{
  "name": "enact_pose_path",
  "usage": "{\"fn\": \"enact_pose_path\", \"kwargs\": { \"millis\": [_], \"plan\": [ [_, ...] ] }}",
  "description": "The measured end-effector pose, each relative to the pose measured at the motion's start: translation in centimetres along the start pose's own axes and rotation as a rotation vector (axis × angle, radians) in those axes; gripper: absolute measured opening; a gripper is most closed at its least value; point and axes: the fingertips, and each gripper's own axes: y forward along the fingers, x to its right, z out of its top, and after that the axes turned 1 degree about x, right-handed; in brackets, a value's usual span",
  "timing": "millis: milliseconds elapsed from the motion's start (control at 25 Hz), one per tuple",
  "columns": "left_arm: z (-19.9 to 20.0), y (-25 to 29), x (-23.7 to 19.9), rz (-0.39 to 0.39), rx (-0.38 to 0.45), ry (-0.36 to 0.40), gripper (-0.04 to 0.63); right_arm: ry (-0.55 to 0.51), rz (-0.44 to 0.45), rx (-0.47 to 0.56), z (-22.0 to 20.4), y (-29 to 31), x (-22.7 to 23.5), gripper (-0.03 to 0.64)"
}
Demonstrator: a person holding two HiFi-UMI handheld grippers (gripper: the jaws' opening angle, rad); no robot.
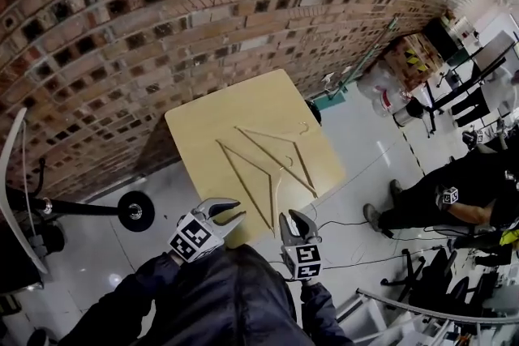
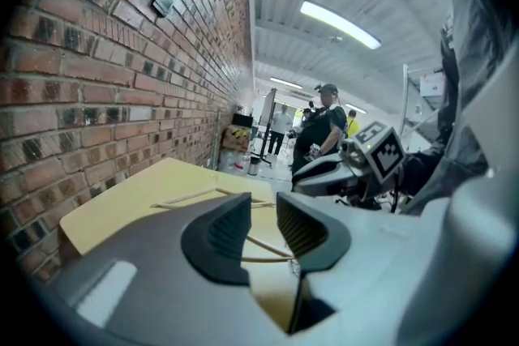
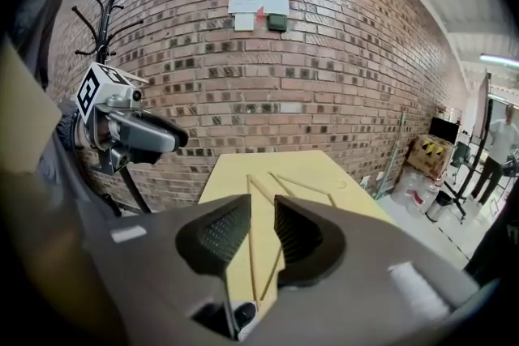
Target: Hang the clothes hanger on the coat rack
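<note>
Hangers (image 1: pixel 243 183) flat; left tool (image 1: pixel 236 213), right tool (image 1: pixel 298 219) narrow, empty; right gripper view shows rack (image 3: pixel 106 16).

Two pale wooden clothes hangers (image 1: pixel 276 161) lie flat, side by side, from the table's (image 1: pixel 203 134) middle to its near edge. Black coat rack (image 1: pixel 134 211) stands on the floor left of it.

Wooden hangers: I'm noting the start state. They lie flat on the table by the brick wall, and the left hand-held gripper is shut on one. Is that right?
No. The wooden hangers lie flat on the table by the brick wall, but the left hand-held gripper is open, gripping nothing: the left gripper view shows its jaws apart.
</note>
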Motion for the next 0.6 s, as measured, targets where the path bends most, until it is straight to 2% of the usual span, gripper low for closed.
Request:
{"fn": "enact_pose_path", "kwargs": {
  "millis": [160, 440, 600],
  "plan": [
    [0.7, 1.4, -1.0, -0.005, -0.003, 0.000, 0.107, 0.001, -0.011, -0.016, 0.0, 0.5, 1.6, 0.097],
    [2.6, 5.0, -3.2, -0.032, -0.047, 0.042, 0.124, 0.030, -0.038, -0.039, -0.4, 1.6, 5.0, 0.097],
    [2.8, 6.5, -3.9, -0.028, -0.059, 0.020, 0.124, 0.026, -0.052, -0.077, -1.6, 3.0, 8.0, 0.097]
  ]
}}
